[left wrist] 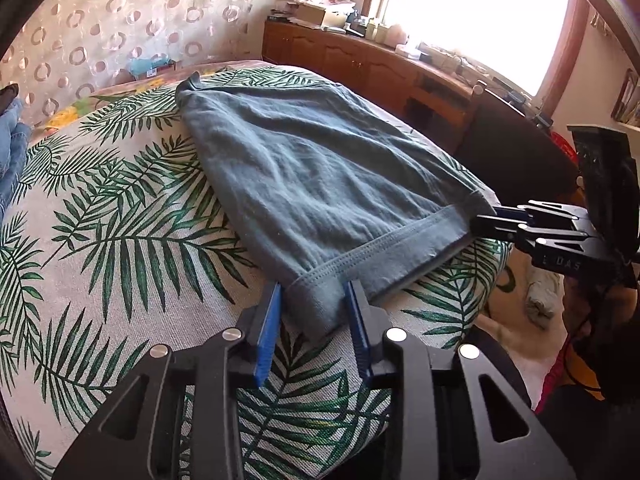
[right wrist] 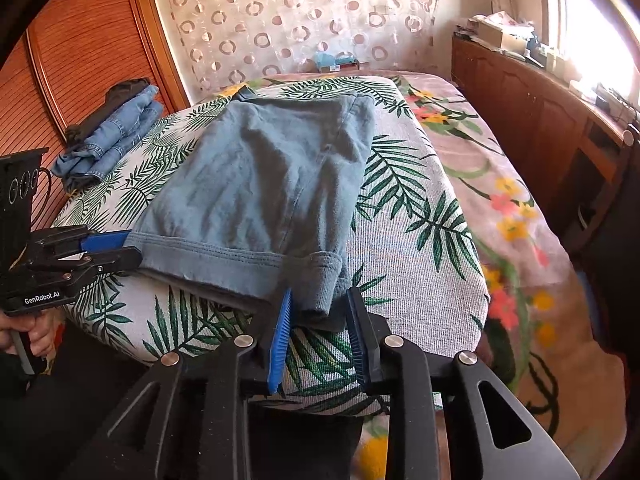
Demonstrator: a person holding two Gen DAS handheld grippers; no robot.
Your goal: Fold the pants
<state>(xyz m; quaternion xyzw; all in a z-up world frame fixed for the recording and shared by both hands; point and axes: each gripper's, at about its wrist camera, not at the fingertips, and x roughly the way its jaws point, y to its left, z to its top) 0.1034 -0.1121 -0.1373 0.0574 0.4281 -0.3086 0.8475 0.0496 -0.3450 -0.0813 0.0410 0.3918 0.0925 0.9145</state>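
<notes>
- Where the leaf-print cover is spread over the bed, the pants lie folded on it, their hem band nearest the grippers and the rest reaching toward the curtain.
- Left gripper: its jaws straddle the near left corner of the hem, with cloth between the blue pads; they are partly closed, and both pads look to be against the fabric, so it seems clamped on the pants.
- Right gripper: its jaws sit either side of the near right corner of the hem. The cloth fills the gap between the pads, which seem to press on it.
- From the left wrist view, the right gripper shows at the far end of the hem band, its tips at the corner of the cloth.
- From the right wrist view, a hand holds the left gripper's handle at the left edge.
- Folded jeans lie on the cover, well apart from the pants, near a wooden wardrobe.
- A wooden cabinet stands under the bright window, cluttered on top.
</notes>
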